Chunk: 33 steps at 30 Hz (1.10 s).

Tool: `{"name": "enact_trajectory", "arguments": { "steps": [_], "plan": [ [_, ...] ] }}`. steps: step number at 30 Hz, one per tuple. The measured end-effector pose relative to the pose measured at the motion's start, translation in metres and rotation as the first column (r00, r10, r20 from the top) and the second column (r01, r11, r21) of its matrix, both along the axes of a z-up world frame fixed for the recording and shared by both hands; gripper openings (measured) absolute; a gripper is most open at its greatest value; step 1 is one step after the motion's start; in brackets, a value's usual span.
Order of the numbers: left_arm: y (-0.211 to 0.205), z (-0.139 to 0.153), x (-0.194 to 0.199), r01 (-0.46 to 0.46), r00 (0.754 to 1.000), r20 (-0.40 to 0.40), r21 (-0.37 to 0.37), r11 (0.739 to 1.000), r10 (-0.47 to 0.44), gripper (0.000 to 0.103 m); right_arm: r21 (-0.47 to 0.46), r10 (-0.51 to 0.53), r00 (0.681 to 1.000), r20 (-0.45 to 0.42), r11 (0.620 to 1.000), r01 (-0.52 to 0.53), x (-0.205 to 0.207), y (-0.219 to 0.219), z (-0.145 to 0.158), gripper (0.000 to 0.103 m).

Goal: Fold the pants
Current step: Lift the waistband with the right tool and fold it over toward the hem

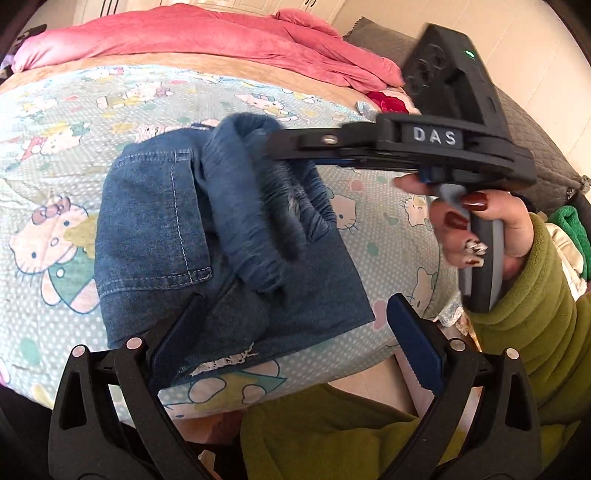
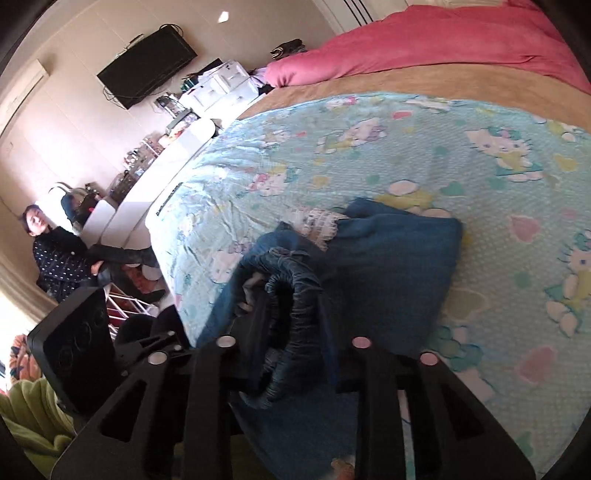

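Observation:
Blue denim pants [image 1: 159,236] lie partly folded on a Hello Kitty bedsheet [image 1: 55,122], near the bed's front edge. My right gripper [image 1: 273,147] comes in from the right and is shut on the pants' elastic waistband [image 1: 291,199], lifting it in a bunch above the folded part. In the right wrist view the gathered waistband [image 2: 291,295] sits between the fingers, with the rest of the pants [image 2: 399,258] beyond. My left gripper [image 1: 295,332] is open and empty, just above the pants' near edge with white lace trim [image 1: 221,363].
A pink quilt [image 1: 207,33] is heaped at the far side of the bed. A grey cushion [image 1: 524,129] lies to the right. White drawers [image 2: 221,85], a wall TV [image 2: 147,62] and a seated person [image 2: 55,251] are left of the bed.

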<state>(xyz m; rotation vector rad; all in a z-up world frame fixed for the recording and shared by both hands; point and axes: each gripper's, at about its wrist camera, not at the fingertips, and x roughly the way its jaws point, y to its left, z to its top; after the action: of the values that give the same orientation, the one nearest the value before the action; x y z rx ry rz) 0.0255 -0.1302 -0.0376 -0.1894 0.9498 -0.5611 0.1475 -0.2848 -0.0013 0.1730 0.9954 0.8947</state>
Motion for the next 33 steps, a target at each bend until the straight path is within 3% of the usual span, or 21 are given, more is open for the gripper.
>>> {"name": "enact_trajectory", "arguments": {
  "steps": [3, 4, 7, 10, 11, 14, 16, 18, 22, 26, 27, 28, 29, 33],
  "plan": [
    [0.0, -0.001, -0.004, 0.009, 1.0, -0.002, -0.002, 1.0, -0.009, 0.092, -0.159, -0.075, 0.997, -0.007, 0.985, 0.073, 0.007, -0.02, -0.021, 0.025],
    [-0.001, -0.002, -0.006, 0.013, 1.0, 0.0, -0.002, 1.0, -0.013, 0.092, -0.172, -0.09, 0.995, -0.04, 0.982, 0.082, 0.009, -0.026, -0.028, 0.027],
    [0.004, 0.008, -0.014, 0.019, 1.0, 0.021, -0.011, 1.0, -0.019, 0.092, -0.094, -0.1, 0.995, -0.014, 0.991, 0.099, 0.008, -0.034, -0.01, 0.03],
    [0.024, 0.028, -0.022, -0.035, 0.996, 0.086, -0.018, 0.999, 0.036, 0.092, -0.051, -0.059, 0.996, 0.069, 0.997, 0.062, 0.014, -0.02, 0.023, 0.047],
    [0.029, 0.031, -0.022, -0.062, 0.993, 0.097, -0.001, 0.998, 0.062, 0.087, -0.056, -0.026, 0.996, 0.09, 0.998, 0.031, 0.019, -0.007, 0.03, 0.047],
    [0.047, 0.029, -0.012, -0.156, 0.985, 0.078, 0.049, 0.987, 0.152, 0.058, -0.097, 0.06, 0.992, 0.107, 0.994, -0.05, 0.042, 0.03, 0.039, 0.047],
    [0.051, 0.02, -0.006, -0.173, 0.984, 0.046, 0.048, 0.984, 0.171, 0.049, -0.116, 0.113, 0.991, 0.075, 0.988, -0.104, 0.058, 0.053, 0.033, 0.045],
    [0.044, 0.009, -0.005, -0.137, 0.99, 0.03, 0.088, 0.987, 0.134, 0.035, -0.176, 0.156, 0.987, 0.045, 0.973, -0.146, 0.072, 0.081, 0.022, 0.041],
    [0.026, -0.01, -0.017, -0.065, 0.998, 0.018, 0.171, 0.983, 0.063, 0.035, -0.285, 0.209, 0.978, -0.023, 0.936, -0.207, 0.081, 0.111, -0.008, 0.039],
    [0.031, -0.011, -0.02, -0.061, 0.998, 0.016, 0.148, 0.987, 0.06, 0.035, -0.315, 0.251, 0.967, -0.043, 0.915, -0.251, 0.069, 0.12, -0.02, 0.039],
    [0.031, -0.012, -0.02, -0.061, 0.998, 0.015, 0.141, 0.988, 0.06, 0.035, -0.32, 0.26, 0.965, -0.04, 0.912, -0.259, 0.063, 0.121, -0.019, 0.037],
    [0.033, -0.013, -0.021, -0.061, 0.998, 0.015, 0.136, 0.989, 0.06, 0.035, -0.336, 0.277, 0.961, -0.017, 0.903, -0.266, 0.058, 0.124, -0.019, 0.02],
    [0.034, -0.013, -0.022, -0.061, 0.998, 0.016, 0.134, 0.989, 0.06, 0.036, -0.353, 0.283, 0.959, 0.0, 0.897, -0.265, 0.053, 0.125, -0.019, 0.013],
    [0.037, -0.007, -0.02, -0.069, 0.998, 0.018, 0.127, 0.989, 0.067, 0.036, -0.4, 0.245, 0.964, 0.104, 0.898, -0.185, 0.051, 0.136, -0.007, 0.01]
  ]
}}
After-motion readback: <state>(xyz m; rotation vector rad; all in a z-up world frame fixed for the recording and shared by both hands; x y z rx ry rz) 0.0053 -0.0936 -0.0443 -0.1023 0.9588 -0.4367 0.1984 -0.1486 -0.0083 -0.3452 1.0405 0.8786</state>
